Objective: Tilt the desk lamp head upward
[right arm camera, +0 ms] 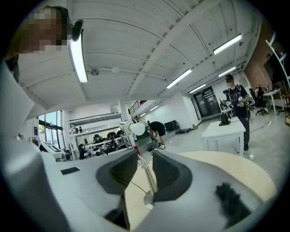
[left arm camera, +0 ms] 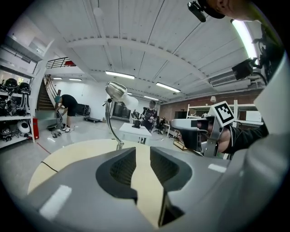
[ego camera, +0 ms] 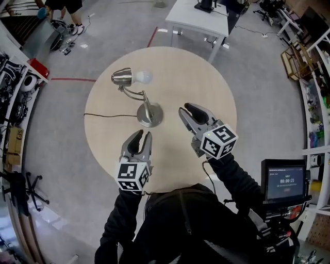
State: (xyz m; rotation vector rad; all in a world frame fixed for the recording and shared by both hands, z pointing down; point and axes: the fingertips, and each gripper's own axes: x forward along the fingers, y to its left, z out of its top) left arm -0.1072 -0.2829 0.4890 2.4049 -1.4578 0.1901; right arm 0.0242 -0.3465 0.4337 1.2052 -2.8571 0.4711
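Note:
A brushed-metal desk lamp (ego camera: pixel 147 105) stands on the round wooden table (ego camera: pixel 206 87). Its round base (ego camera: pixel 150 114) is near the table's middle, and its shade (ego camera: pixel 122 77) with a white bulb (ego camera: pixel 144 77) points sideways at the left. My left gripper (ego camera: pixel 143 136) hovers just in front of the base, open with nothing between its jaws. To the right of the base my right gripper (ego camera: pixel 188 109) is open and empty too. In the left gripper view the lamp (left arm camera: pixel 117 89) rises beyond the jaws. In the right gripper view the lamp stem (right arm camera: pixel 147 174) shows through the gap, well clear of the pads.
The lamp's black cable (ego camera: pixel 108 115) runs left off the table. A white desk (ego camera: pixel 198 18) stands beyond the table, and a small screen (ego camera: pixel 283 180) is at my right. Shelves line the left wall, and a person (ego camera: pixel 67 7) stands at the far left.

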